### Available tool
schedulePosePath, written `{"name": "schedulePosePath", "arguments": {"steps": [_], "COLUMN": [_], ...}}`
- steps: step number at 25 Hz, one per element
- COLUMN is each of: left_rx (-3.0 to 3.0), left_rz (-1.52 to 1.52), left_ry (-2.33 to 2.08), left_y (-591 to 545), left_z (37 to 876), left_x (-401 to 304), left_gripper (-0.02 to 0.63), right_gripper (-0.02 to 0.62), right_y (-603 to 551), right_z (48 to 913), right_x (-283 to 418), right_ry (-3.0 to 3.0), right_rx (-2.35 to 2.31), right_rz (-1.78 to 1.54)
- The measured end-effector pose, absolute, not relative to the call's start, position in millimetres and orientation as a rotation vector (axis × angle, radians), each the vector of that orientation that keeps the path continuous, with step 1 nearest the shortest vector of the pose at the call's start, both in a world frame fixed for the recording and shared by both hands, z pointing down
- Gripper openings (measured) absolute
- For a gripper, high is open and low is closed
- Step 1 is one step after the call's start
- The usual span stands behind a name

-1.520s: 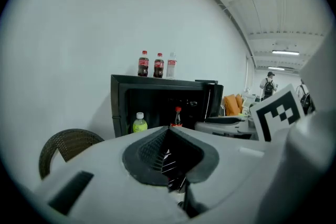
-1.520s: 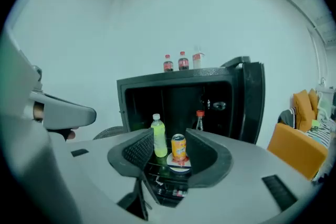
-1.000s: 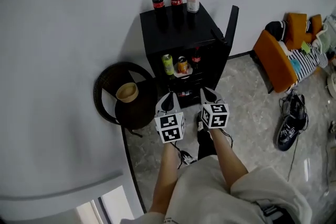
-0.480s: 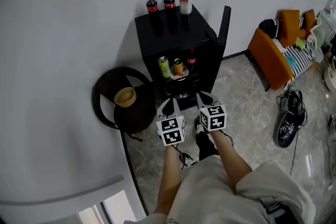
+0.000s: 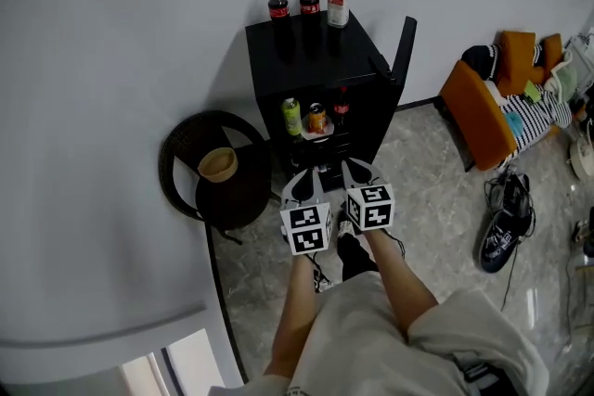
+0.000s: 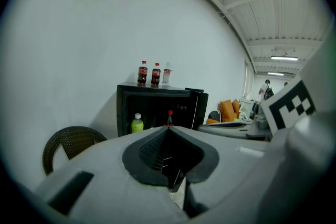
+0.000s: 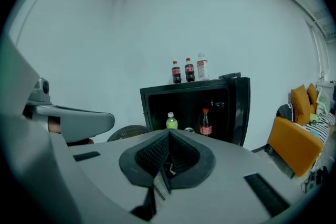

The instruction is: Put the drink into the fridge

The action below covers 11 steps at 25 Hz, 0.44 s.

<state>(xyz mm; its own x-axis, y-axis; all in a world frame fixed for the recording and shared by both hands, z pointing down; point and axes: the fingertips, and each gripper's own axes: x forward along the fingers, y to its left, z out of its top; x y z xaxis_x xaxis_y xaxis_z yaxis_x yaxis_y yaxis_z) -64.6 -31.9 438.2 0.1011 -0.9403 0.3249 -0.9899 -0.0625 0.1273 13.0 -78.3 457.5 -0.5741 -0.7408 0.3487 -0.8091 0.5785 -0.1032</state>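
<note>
At the head view's centre, the left gripper (image 5: pixel 298 185) and right gripper (image 5: pixel 357 173) sit side by side. A black fridge (image 5: pixel 316 60) stands at twelve o'clock from them, door (image 5: pixel 405 46) open. Three bottles (image 5: pixel 308 3) stand on its top; a green bottle (image 5: pixel 291 116), a can (image 5: pixel 316 118) and a cola bottle (image 5: pixel 341 105) stand inside. Left gripper view: jaws pressed together, empty. Right gripper view: jaws likewise closed on nothing, fridge at twelve o'clock.

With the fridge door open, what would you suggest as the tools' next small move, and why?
Probably bring the right tool forward and up toward the clear bottle on the fridge: it and the left tool are shut, empty and short of the fridge.
</note>
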Motion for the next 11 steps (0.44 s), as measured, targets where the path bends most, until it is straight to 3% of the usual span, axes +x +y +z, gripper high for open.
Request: {"name": "schedulePosePath", "arguments": {"steps": [11], "left_rx": [1.991], "left_rz": [0.164], "left_ry": [-1.907], "left_y": [-30.5], "left_z": [452.7], "left_x": [-79.7], "left_gripper": [0.009], "right_gripper": [0.005], "right_y": [-72.6], "right_z": [466.4], "right_x": [1.6], "right_ry": [-2.54], "right_rx": [1.254], "right_rz": [0.373]}}
